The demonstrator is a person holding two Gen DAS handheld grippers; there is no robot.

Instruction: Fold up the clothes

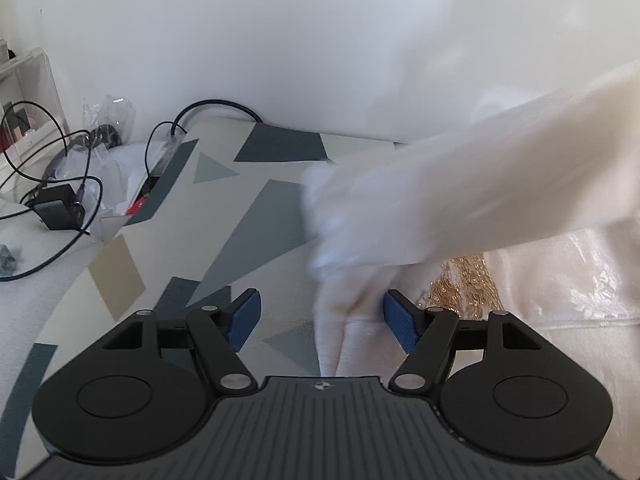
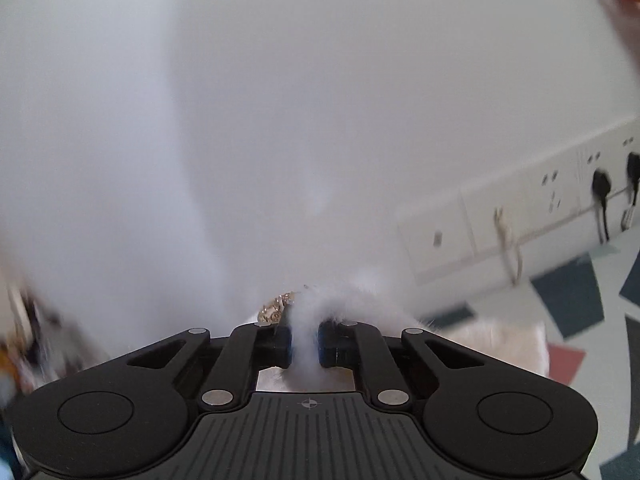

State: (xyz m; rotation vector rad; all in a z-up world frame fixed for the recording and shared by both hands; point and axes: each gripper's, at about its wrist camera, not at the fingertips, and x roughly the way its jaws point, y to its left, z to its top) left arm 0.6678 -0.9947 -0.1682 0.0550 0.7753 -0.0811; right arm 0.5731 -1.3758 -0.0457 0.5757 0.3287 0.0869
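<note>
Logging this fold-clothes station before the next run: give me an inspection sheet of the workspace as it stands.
Surface: geometric patterned mat, grey, teal and beige shapes.
Job's things: fluffy white garment, blurred, raised part sweeping over the mat; gold beaded trim showing.
Clutter: plastic bags and a clear bin left of the mat.
Grippers: left gripper open over a garment edge; right gripper shut on white fluff.
Cables: black cables and power adapter; plugs in wall sockets.
Surroundings: white wall.
</note>
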